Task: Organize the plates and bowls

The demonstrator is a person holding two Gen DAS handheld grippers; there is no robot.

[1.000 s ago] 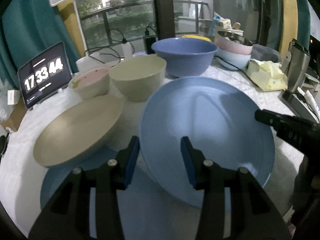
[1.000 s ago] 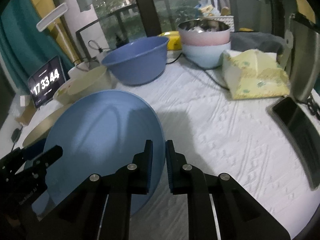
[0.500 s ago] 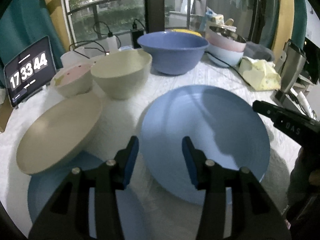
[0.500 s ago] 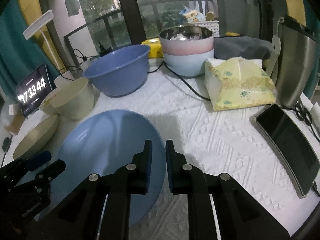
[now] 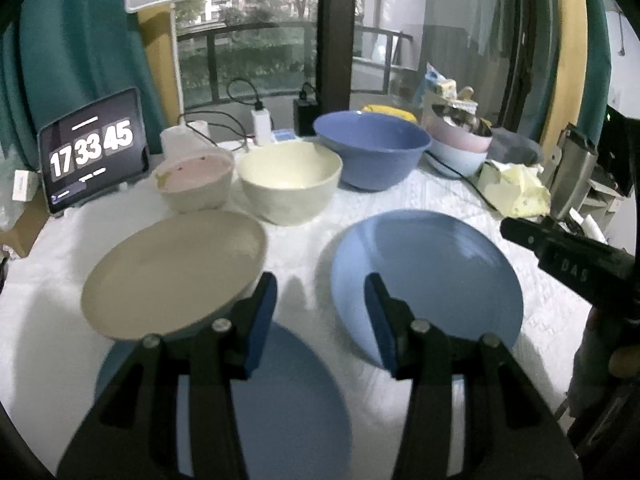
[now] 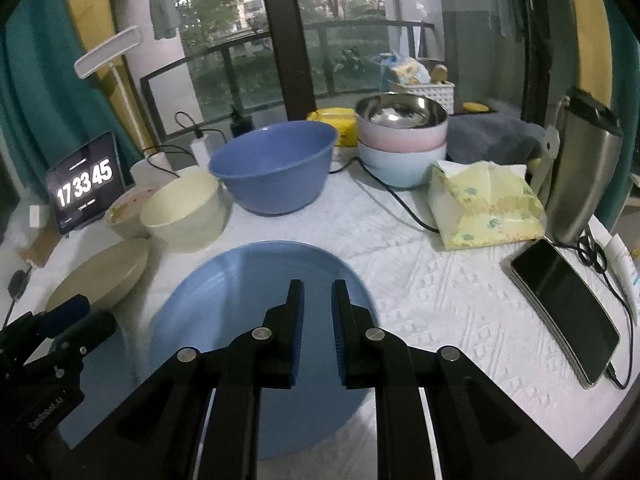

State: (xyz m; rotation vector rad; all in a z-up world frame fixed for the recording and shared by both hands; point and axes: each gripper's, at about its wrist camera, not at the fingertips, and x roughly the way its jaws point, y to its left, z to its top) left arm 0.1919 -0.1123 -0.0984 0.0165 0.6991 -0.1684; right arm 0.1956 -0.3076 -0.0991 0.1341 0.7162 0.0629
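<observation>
Covering the tabletop (image 6: 440, 296), a white cloth carried a blue plate (image 5: 428, 272) lying flat at centre, a beige plate (image 5: 172, 272) tilted on a second blue plate (image 5: 288, 400) at left, bowls behind. Left tongs (image 5: 320, 312) gaped empty; right tongs (image 6: 318, 320) stood slightly apart, gripping nothing.

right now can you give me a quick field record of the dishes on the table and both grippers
plates: round blue plate flat on white tablecloth; beige plate resting tilted on a second blue plate
bowls: large blue bowl, cream bowl, small pink-lined bowl
stack: steel bowl in pink bowl on pale blue bowl
left gripper: open, empty
right gripper: narrow gap, nothing between the pads
</observation>
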